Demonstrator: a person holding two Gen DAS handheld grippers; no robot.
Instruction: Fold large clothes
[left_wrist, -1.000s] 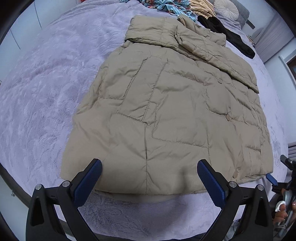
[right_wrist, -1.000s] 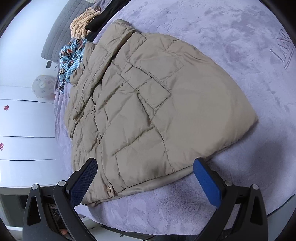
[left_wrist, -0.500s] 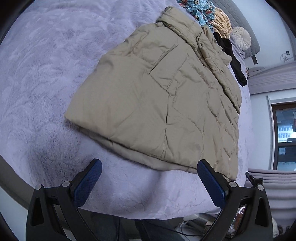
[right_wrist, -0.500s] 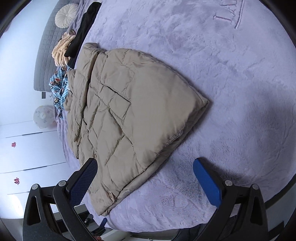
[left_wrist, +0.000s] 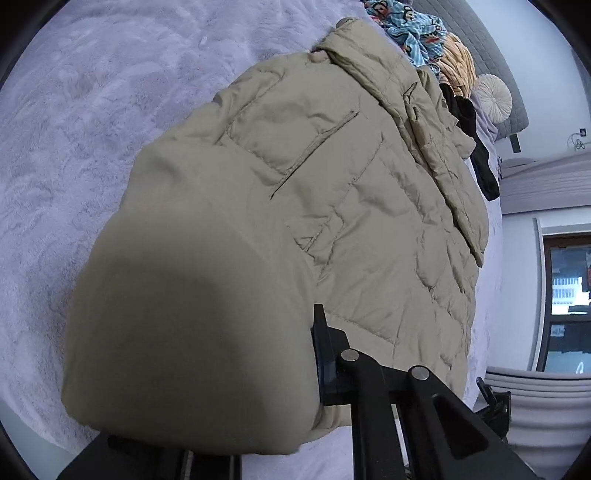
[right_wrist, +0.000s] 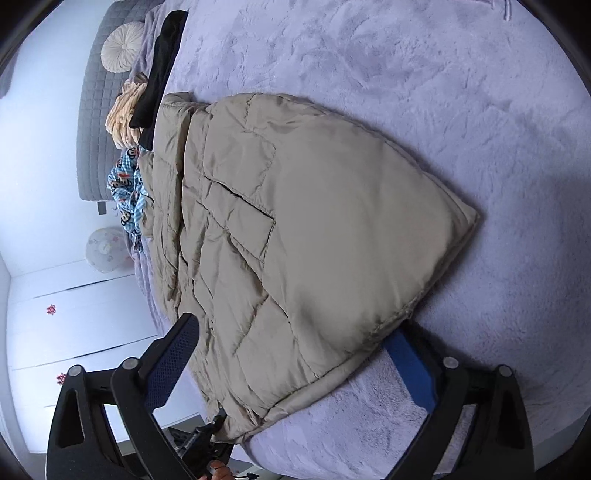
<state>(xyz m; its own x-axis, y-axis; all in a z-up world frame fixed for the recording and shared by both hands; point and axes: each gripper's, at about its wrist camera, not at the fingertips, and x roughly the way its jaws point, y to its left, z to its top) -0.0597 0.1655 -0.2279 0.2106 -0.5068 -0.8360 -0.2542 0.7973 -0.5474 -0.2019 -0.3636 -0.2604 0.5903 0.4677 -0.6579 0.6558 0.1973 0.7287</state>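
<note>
A beige quilted jacket (right_wrist: 295, 236) lies flat across the lavender bed (right_wrist: 461, 92), its hem at the foot edge, where the left gripper (left_wrist: 236, 373) has its jaws clenched on one hem corner and the right gripper (right_wrist: 295, 354) straddles the other, jaws released

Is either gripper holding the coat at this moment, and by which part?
The left gripper appears shut on the beige puffer coat at its near hem corner. The right gripper is open, straddling the hem.
</note>
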